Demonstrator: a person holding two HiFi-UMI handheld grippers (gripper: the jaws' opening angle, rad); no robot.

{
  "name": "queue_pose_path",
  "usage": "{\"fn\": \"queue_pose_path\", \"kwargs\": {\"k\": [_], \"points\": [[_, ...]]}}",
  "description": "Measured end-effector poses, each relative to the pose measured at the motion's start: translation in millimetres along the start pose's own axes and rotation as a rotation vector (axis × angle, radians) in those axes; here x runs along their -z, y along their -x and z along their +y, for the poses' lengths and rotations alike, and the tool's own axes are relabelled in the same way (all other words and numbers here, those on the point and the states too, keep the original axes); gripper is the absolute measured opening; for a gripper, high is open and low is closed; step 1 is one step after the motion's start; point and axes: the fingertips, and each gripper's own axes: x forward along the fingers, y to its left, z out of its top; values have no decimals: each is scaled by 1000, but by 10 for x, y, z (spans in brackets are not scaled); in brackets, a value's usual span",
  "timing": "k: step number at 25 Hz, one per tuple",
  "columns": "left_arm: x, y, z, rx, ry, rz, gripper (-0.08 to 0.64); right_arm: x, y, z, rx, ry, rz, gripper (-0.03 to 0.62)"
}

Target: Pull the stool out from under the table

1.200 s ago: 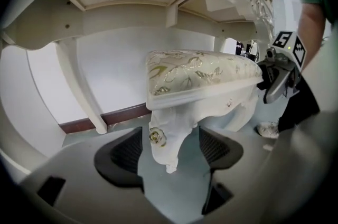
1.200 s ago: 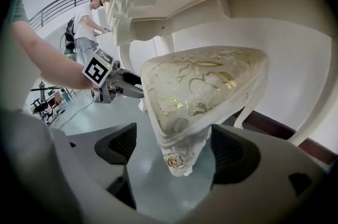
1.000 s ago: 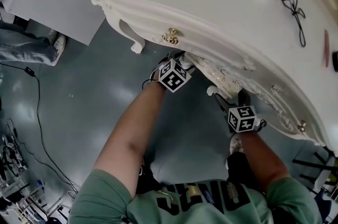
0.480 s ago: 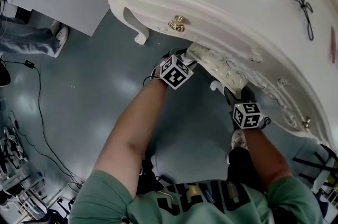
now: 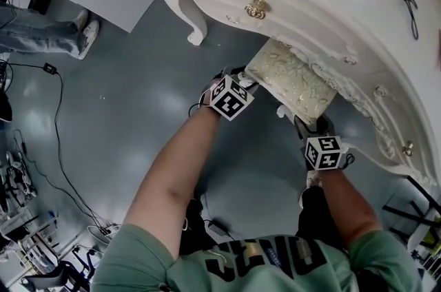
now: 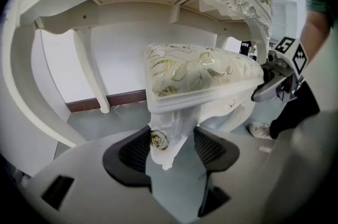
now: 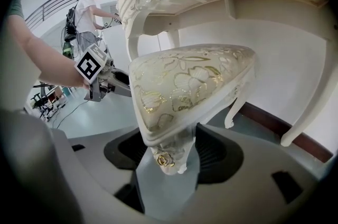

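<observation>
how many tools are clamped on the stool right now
2. The left tool has just closed on the stool at its near left corner leg; the right tool has just closed on its near right corner leg. Neither is hidden.

Green short-sleeved T-shirt [image 5: 138, 263] with dark lettering (partly out of frame), dark trousers [image 5: 310, 215], a pale shoe [image 5: 311, 182]. Grey left tongs [image 6: 171, 149] and right tongs [image 7: 177, 151] have black ribbed pads [image 6: 134, 153]; each bears a black-and-white marker cube [image 5: 228, 97].
</observation>
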Motion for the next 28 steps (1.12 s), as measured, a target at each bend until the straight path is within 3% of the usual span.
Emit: {"fn": "queue_pose_path", "kwargs": {"k": [28], "points": [[1502, 1400, -804, -51, 86, 105, 267, 1017, 665, 1612, -56, 38, 124, 272]]}}
